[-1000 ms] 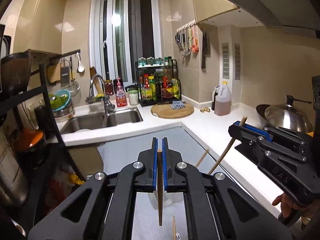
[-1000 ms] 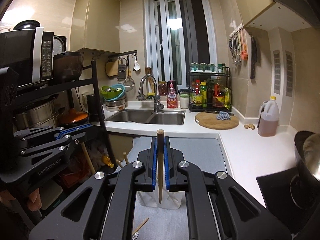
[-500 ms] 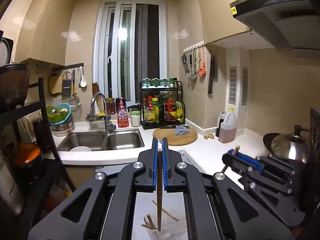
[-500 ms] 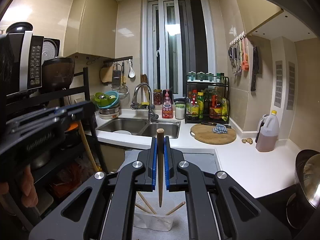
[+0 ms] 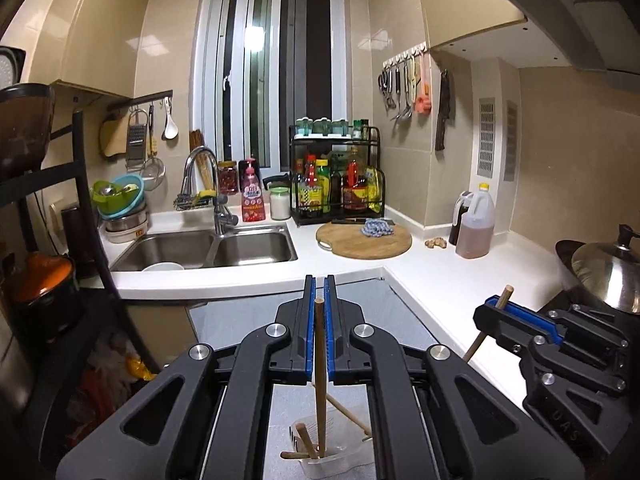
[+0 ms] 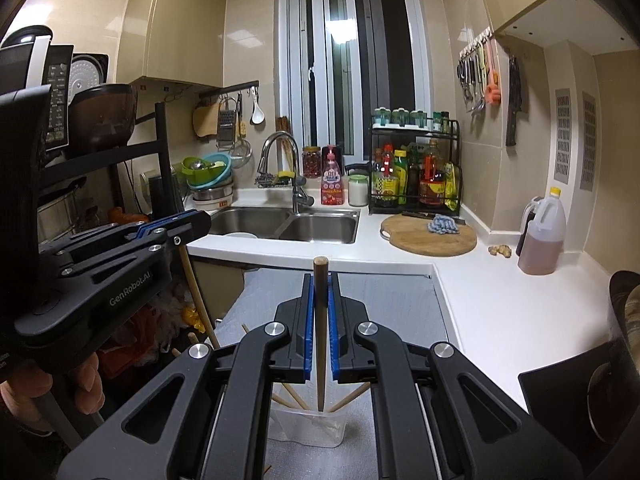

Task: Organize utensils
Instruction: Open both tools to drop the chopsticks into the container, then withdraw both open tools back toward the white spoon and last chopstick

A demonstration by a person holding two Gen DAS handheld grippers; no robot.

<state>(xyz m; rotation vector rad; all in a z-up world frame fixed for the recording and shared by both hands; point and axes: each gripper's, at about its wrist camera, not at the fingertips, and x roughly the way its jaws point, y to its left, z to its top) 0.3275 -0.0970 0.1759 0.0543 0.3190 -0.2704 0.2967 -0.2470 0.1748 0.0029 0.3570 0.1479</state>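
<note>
Jaws of both grippers are pinching one wooden chopstick apiece: left gripper (image 5: 319, 312) holds its chopstick (image 5: 319, 372) upright at lower centre of the left view, tip down inside the clear plastic cup (image 5: 332, 460), while right gripper (image 6: 320, 312) holds its own chopstick (image 6: 321, 336) with the tip just over the cup's (image 6: 308, 424) mouth at bottom centre of the right view. Several sticks (image 5: 346, 410) already lean in the cup, so sorting looks well along; neither held stick is released yet, and whether more utensils lie loose elsewhere can't be told
</note>
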